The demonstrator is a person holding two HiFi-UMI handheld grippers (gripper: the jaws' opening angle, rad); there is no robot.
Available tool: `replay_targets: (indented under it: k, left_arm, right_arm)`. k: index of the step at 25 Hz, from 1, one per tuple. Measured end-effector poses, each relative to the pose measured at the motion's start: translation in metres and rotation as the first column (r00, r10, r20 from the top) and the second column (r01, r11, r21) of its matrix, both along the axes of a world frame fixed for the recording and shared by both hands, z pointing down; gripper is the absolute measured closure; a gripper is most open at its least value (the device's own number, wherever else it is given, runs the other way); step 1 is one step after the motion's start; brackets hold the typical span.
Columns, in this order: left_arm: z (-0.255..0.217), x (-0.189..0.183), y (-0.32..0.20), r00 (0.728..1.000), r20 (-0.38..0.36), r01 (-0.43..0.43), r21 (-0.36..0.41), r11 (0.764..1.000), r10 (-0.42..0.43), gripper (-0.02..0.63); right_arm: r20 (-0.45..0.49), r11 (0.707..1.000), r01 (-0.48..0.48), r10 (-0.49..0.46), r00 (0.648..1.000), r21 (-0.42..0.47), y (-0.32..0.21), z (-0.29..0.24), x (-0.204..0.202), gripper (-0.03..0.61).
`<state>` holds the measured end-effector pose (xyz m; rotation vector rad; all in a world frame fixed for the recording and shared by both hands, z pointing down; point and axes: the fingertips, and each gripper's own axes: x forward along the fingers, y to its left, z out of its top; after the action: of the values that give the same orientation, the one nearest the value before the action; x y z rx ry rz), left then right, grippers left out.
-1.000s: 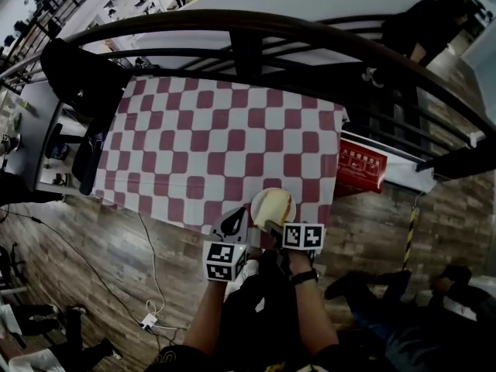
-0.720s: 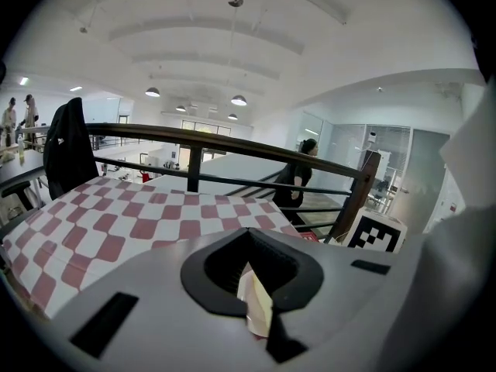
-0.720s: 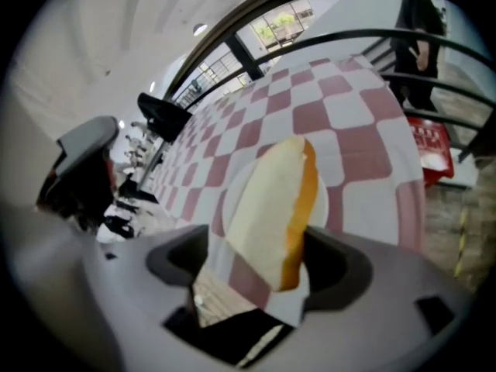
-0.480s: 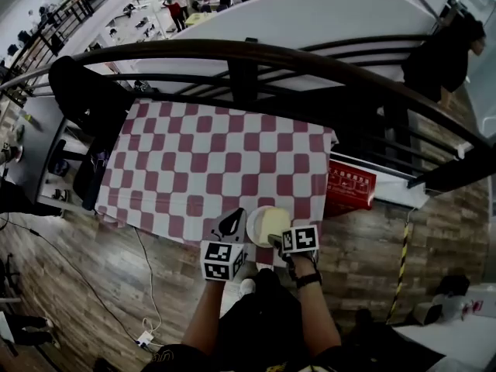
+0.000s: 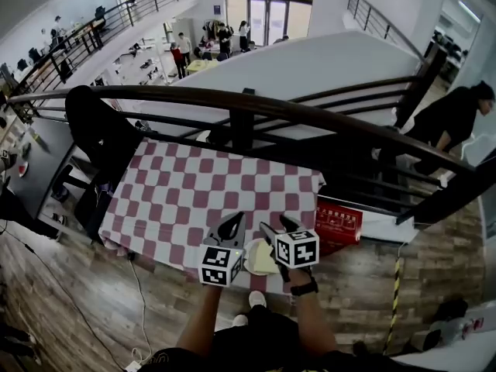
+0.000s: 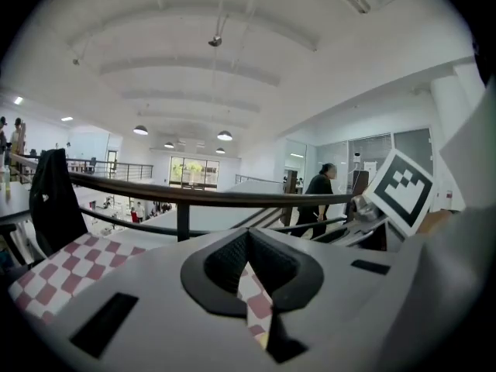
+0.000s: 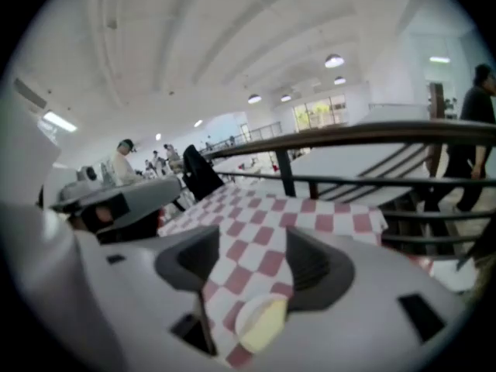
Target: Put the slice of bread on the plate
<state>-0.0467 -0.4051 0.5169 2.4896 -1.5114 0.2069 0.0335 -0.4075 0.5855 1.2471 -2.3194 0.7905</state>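
A slice of bread (image 5: 264, 261) lies on the white plate (image 5: 251, 255) at the near edge of the red-and-white checked table (image 5: 209, 184). Both grippers hang above the plate and partly hide it. My left gripper (image 5: 235, 220) is shut with nothing in it; its tips meet in the left gripper view (image 6: 248, 235). My right gripper (image 5: 277, 225) is open, its jaws closing on nothing. In the right gripper view, the bread (image 7: 268, 326) and plate (image 7: 245, 317) show far below, through the gap between the right gripper's (image 7: 252, 240) jaws.
A dark curved railing (image 5: 248, 107) runs behind the table. A black jacket (image 5: 97, 130) hangs on a chair at the table's left. A red box (image 5: 338, 223) sits off the table's right corner. A person (image 5: 457, 118) stands at the right. Wooden floor lies below.
Both grippers have lifted up off the plate, leaving the bread lying on it. The right jaws have come apart. The head view has tilted upward.
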Motion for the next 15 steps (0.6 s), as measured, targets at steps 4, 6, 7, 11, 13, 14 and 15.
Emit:
replay_targets:
  k: [4, 6, 7, 11, 13, 14, 15]
  left_arm:
    - [-0.057, -0.010, -0.012, 0.999, -0.023, 0.036, 0.113, 0.993, -0.034, 0.595]
    - [-0.081, -0.015, -0.013, 0.998, -0.043, 0.056, 0.147, 0.987, -0.051, 0.595]
    - [-0.090, -0.017, -0.014, 0.997, -0.048, 0.064, 0.163, 0.985, -0.057, 0.595]
    - [-0.122, -0.021, -0.014, 0.996, -0.062, 0.079, 0.248, 0.966, -0.066, 0.595]
    - [-0.130, -0.021, -0.014, 0.996, -0.059, 0.082, 0.277, 0.957, -0.068, 0.595]
    - [-0.132, -0.021, -0.015, 0.996, -0.053, 0.080, 0.282, 0.956, -0.068, 0.595]
    - [-0.134, -0.021, -0.016, 0.997, -0.045, 0.080, 0.284, 0.955, -0.070, 0.595]
  right_arm:
    - [0.023, 0.971, 0.003, -0.009, 1.000, 0.238, -0.013, -0.085, -0.015, 0.411]
    - [0.038, 0.941, -0.015, 0.003, 0.999, 0.338, -0.014, -0.120, -0.019, 0.473]
    - [0.046, 0.924, -0.024, 0.007, 0.999, 0.382, -0.013, -0.135, -0.020, 0.497]
    - [0.052, 0.861, -0.024, -0.002, 0.999, 0.508, -0.008, -0.177, -0.025, 0.563]
    - [0.050, 0.845, -0.032, 0.006, 0.999, 0.533, -0.009, -0.186, -0.026, 0.564]
    - [0.047, 0.837, -0.042, 0.020, 0.999, 0.546, -0.009, -0.189, -0.026, 0.565]
    - [0.042, 0.823, -0.057, 0.040, 0.998, 0.565, -0.010, -0.194, -0.024, 0.565]
